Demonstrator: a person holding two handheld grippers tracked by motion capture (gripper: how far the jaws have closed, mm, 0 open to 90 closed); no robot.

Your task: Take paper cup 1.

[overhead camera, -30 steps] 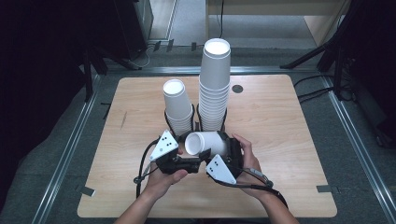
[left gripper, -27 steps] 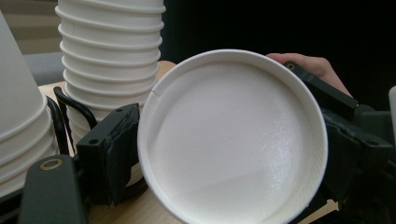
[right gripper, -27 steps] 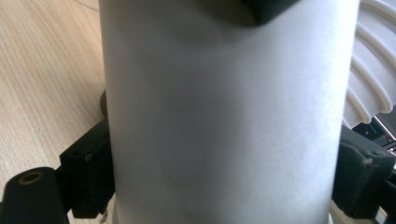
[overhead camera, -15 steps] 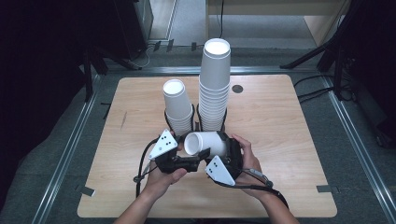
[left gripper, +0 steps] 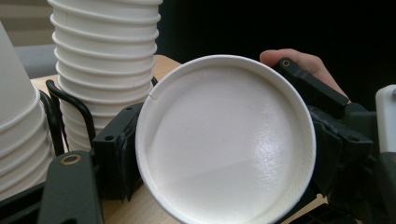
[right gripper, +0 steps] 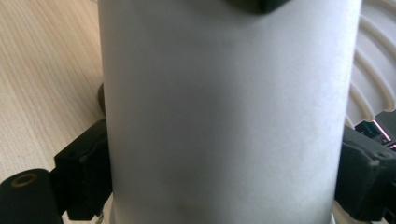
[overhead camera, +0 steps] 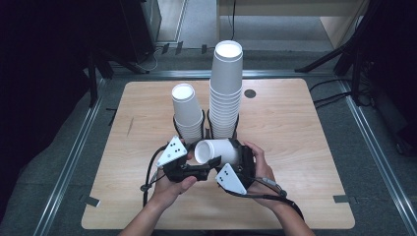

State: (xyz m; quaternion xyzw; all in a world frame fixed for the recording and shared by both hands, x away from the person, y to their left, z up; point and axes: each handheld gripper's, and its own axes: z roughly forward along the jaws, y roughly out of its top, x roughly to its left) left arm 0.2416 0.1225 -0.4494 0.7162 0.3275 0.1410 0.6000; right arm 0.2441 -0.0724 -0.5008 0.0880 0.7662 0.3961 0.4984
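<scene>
From above, you hold a white paper cup (overhead camera: 216,151) on its side between both grippers, near the two cup stacks (overhead camera: 226,93); your hands hide the jaw tips. In the left gripper view, the left gripper (left gripper: 93,186) has just been closing, though its grip is cut off. In the right gripper view, the right gripper (right gripper: 219,186) clamps the cup's wall while easing wider.

Lab, wooden table (overhead camera: 305,147), metal floor rails (overhead camera: 69,162)
</scene>
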